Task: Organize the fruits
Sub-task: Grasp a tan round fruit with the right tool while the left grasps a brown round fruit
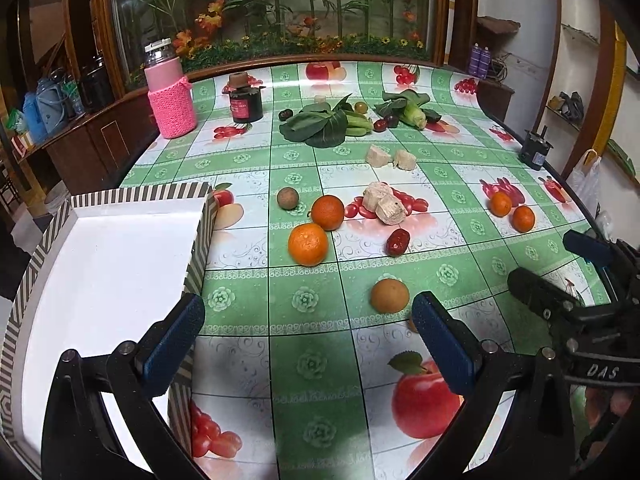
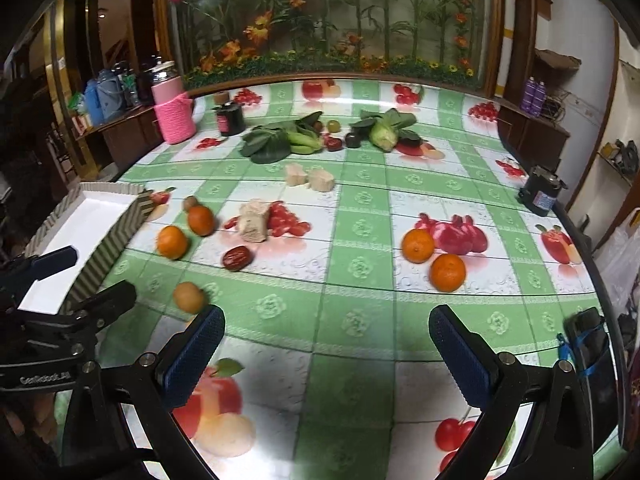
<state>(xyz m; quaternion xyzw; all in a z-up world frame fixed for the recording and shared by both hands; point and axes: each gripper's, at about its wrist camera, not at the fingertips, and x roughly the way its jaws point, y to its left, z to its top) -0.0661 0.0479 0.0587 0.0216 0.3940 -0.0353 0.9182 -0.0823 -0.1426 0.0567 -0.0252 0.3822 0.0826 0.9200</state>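
Observation:
Several fruits lie on the green-and-white tablecloth. Two oranges point(image 1: 308, 244) point(image 1: 327, 212) sit mid-table beside a small brown fruit point(image 1: 287, 198) and a red date point(image 1: 398, 242). A tan round fruit point(image 1: 389, 296) lies just ahead of my left gripper point(image 1: 308, 344), which is open and empty. Two more oranges point(image 2: 418, 245) point(image 2: 447, 273) lie ahead of my right gripper point(image 2: 326, 356), also open and empty. A striped box with a white inside point(image 1: 100, 264) stands at the left, under the left gripper's left finger.
Pale chunks point(image 1: 386, 202) point(image 1: 390, 158) lie mid-table. Leafy greens point(image 1: 316, 124) and dark fruits point(image 1: 380, 125) are farther back. A pink-sleeved jar point(image 1: 170, 92) and dark tin point(image 1: 246, 104) stand back left, a black box point(image 1: 536, 148) at the right edge.

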